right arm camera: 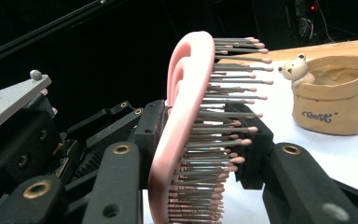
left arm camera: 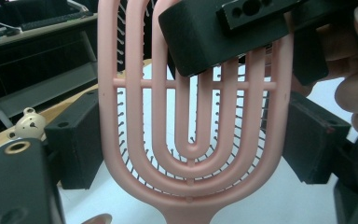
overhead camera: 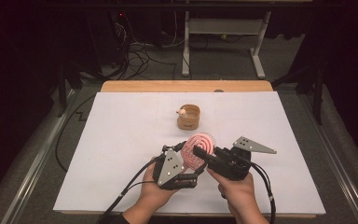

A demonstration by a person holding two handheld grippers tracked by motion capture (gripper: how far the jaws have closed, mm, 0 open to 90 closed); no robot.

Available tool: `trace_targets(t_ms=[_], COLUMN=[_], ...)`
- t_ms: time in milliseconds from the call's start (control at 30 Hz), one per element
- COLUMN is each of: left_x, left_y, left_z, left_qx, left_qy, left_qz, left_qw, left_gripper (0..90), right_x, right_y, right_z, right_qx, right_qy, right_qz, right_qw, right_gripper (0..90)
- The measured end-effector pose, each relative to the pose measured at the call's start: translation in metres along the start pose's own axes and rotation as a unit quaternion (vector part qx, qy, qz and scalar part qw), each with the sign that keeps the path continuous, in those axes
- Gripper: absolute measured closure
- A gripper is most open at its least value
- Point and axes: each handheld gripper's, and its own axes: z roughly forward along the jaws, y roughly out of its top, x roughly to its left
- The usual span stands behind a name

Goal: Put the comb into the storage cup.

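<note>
One pink hairbrush [overhead camera: 199, 148] is being held above the white counter [overhead camera: 121, 140], near its front edge, between two grippers. One tan pot [overhead camera: 189, 116] with a small bear figure [overhead camera: 182, 112] on its rim is standing farther back, well apart from the brush — nothing is lying between them.

The brush is being gripped by the left gripper [overhead camera: 182, 158] across the width of its oval head: in the left gripper view the head [left arm camera: 193, 116] is seen from its slotted back, with the black jaws standing wide at either edge of it. The right gripper [overhead camera: 200, 151] is being brought onto the same head from the other side; in the right gripper view the brush [right arm camera: 186, 140] is seen edge-on, bristles [right arm camera: 223, 116] pointing towards the pot [right arm camera: 335, 93], with one jaw against the pink back and the other against the bristle tips, so the jaws are being clenched on the head through its thickness. One jaw of the right gripper is also being seen over the upper part of the head in the left gripper view.

Two hands are being counted, one on each gripper. Beyond the counter a wooden edge [overhead camera: 186, 86], cables and a frame's legs are lying in shadow.
</note>
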Motion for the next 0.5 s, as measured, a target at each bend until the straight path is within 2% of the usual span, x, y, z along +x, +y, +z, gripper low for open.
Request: trace_targets(t_ms=[500], left_x=[-0.0016], left_y=[0.0010], left_z=[0.0005], left_qx=[-0.002], left_qy=[0.011], left_qz=[0.009], left_qw=[0.9999], left_gripper=[17.9], right_x=[0.0040], right_y=[0.0015], right_z=[-0.0009], right_qx=[-0.002], right_qy=[-0.009], right_qz=[-0.008], right_qw=[0.9999], right_gripper=[64.0])
